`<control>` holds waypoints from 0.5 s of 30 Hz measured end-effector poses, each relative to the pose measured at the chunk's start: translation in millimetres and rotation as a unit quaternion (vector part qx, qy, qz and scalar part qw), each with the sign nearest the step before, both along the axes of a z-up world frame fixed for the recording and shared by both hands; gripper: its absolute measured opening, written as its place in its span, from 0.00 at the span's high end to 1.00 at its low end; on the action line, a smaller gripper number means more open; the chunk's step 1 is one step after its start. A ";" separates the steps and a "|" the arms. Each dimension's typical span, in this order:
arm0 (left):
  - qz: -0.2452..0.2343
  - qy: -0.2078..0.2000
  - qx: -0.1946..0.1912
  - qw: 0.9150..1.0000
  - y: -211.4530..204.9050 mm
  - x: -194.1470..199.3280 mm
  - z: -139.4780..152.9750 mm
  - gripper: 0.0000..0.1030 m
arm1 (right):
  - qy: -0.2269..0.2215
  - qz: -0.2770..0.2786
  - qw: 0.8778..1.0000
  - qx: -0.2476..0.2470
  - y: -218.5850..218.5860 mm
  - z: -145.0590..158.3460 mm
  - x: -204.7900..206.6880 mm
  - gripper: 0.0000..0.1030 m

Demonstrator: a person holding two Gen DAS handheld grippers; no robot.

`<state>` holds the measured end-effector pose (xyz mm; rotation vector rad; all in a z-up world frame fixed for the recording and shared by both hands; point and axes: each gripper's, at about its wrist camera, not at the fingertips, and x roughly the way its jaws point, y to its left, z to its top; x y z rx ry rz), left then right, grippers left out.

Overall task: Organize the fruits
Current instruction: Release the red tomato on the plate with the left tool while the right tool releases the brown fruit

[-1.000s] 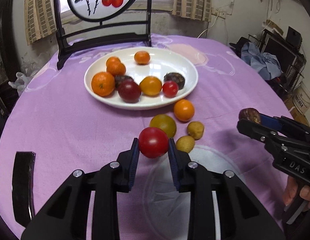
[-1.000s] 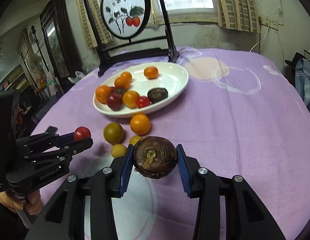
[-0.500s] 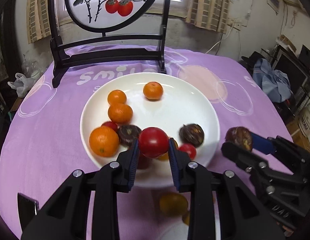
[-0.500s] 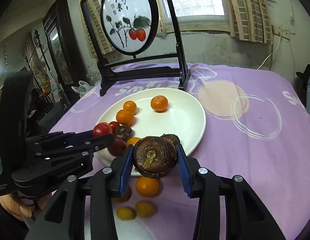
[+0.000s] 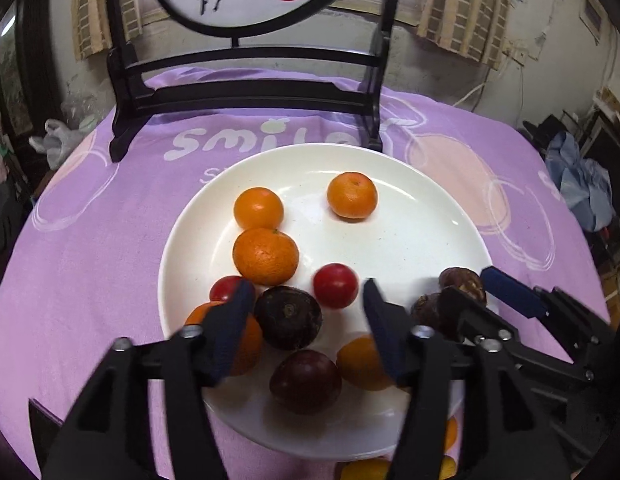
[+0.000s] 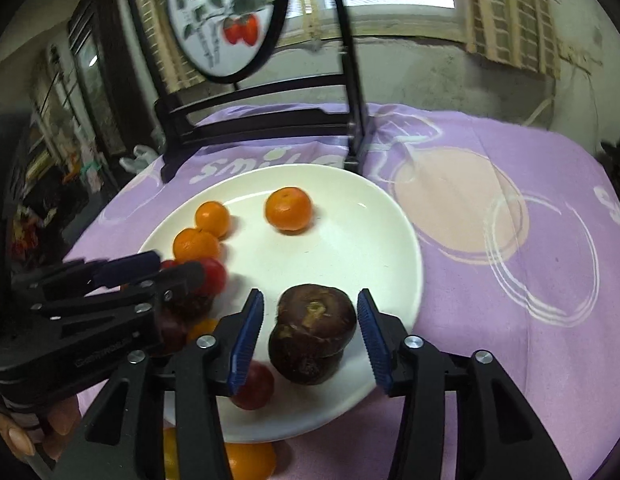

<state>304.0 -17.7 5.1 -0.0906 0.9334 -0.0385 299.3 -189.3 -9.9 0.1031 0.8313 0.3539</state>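
Both grippers had travelled from the bare purple tablecloth (image 5: 90, 264) to above the round white ceramic plate (image 5: 409, 216), and each had let go of the fruit it carried a second before. On the left gripper (image 5: 308, 300) the jaws were opening; the small glossy red tomato (image 5: 335, 285) sat loose between them, clear of both blue pads, near the plate's middle. On the right gripper (image 6: 310, 326) the jaws were also opening, and the wrinkled dark-brown round fruit (image 6: 315, 312) lay between the ribbed blue pads with a gap on each side, resting on a second dark fruit at the plate's near right edge. Three orange mandarins (image 5: 266, 256) sat toward the plate's far left and middle. A dark purple round fruit (image 5: 288, 317) lay beside the left finger, a plum-coloured one (image 5: 306, 380) nearer the plate's front rim. Beyond the plate stood a black wooden stand (image 5: 246, 92) holding a round painted screen. A hand (image 6: 34, 428) gripped the left tool, left of the plate.
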 end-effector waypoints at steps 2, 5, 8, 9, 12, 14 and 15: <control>0.002 -0.008 -0.006 1.000 1.7 -7.5 5.4 0.32 | -0.002 -0.004 1.000 0.004 -7.3 2.4 -5.9 0.48; -0.006 -0.026 0.010 1.000 -2.2 -23.7 14.1 0.23 | -0.003 -0.006 1.000 0.005 -16.6 6.6 -20.7 0.48; -0.010 -0.030 0.020 0.999 -5.9 -42.4 16.6 0.21 | -0.002 -0.004 1.000 0.010 -22.3 9.2 -37.2 0.41; -0.013 -0.027 0.016 0.999 -6.0 -49.4 16.2 0.21 | -0.003 -0.002 1.000 0.009 -22.6 9.3 -41.8 0.40; -0.022 -0.011 0.002 1.000 -4.8 -65.6 12.4 0.20 | -0.003 0.009 1.000 -0.005 -21.0 8.3 -63.0 0.40; -0.020 -0.010 0.002 1.000 -3.0 -77.2 10.9 0.18 | -0.002 0.016 1.000 -0.020 -19.1 6.3 -79.3 0.39; -0.014 -0.011 0.002 1.000 -1.0 -84.2 10.1 0.17 | -0.002 0.020 0.999 -0.025 -18.3 5.0 -85.3 0.39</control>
